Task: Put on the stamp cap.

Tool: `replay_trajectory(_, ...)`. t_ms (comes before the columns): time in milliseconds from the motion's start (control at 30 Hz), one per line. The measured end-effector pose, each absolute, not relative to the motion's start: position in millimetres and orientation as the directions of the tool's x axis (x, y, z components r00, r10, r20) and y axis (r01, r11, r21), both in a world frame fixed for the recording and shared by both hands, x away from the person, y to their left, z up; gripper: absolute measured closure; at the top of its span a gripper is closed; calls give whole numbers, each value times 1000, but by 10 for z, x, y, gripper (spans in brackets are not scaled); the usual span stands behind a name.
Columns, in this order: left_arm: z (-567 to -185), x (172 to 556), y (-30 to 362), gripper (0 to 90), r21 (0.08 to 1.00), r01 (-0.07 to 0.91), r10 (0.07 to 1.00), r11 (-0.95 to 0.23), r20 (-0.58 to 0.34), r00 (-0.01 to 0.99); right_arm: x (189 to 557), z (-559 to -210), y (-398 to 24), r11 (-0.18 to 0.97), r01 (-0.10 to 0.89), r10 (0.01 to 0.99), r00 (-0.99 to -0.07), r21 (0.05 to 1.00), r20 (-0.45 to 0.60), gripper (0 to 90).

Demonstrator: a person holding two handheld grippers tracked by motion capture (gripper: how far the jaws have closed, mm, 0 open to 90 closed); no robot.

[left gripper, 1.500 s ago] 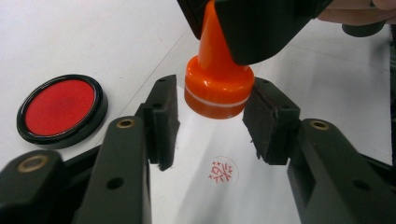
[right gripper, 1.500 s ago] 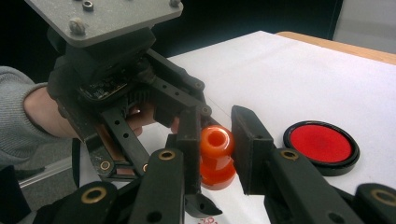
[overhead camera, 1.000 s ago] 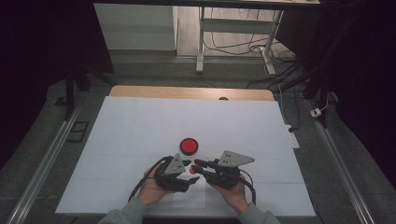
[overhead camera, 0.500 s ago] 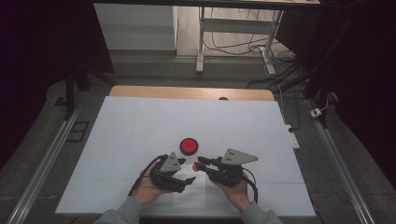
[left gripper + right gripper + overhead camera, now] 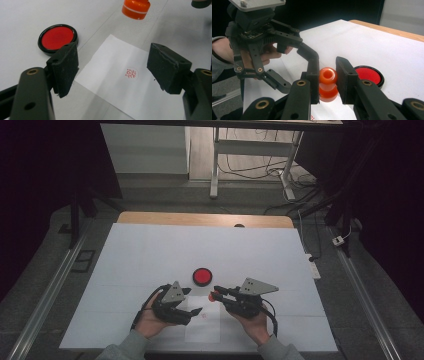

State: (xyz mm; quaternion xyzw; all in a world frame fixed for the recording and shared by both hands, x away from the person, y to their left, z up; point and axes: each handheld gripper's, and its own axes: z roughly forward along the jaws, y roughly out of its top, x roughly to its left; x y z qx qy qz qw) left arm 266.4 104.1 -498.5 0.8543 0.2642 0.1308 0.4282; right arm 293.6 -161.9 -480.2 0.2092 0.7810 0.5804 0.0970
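White worktop (image 5: 150, 250), wooden far edge; dark room, cables on floor. Right tool (image 5: 217, 294) clamps orange stamp (image 5: 328, 83) above paper (image 5: 130, 92) — left tool (image 5: 192, 301) open, empty, jaws just widened. Ink pad (image 5: 202, 276) just beyond.

A white desk (image 5: 150, 250) carries a red ink pad (image 5: 202, 276) near its middle. Near of the pad lies a paper sheet (image 5: 204, 327) with a small red mark on it. The left tool (image 5: 194, 311) hangs over the sheet's left edge, its jaws apart with nothing between them, having just been opening. The right tool (image 5: 215, 295) is closed on an orange stamp (image 5: 212, 296), held just right of the pad and above the sheet's far edge.
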Motion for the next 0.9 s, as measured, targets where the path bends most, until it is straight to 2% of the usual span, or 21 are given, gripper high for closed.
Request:
replay_trajectory(433,-4991,2515,1367,261,803,364,602,-471,-8,798,2949,-4788,-1654,233,215,451,-888,948,91,733)
replay_trajectory(900,-5122,2329,1972,266,800,442,709,-406,-29,705,2974,-4771,-1692,228,214,463,-882,950,88,733)
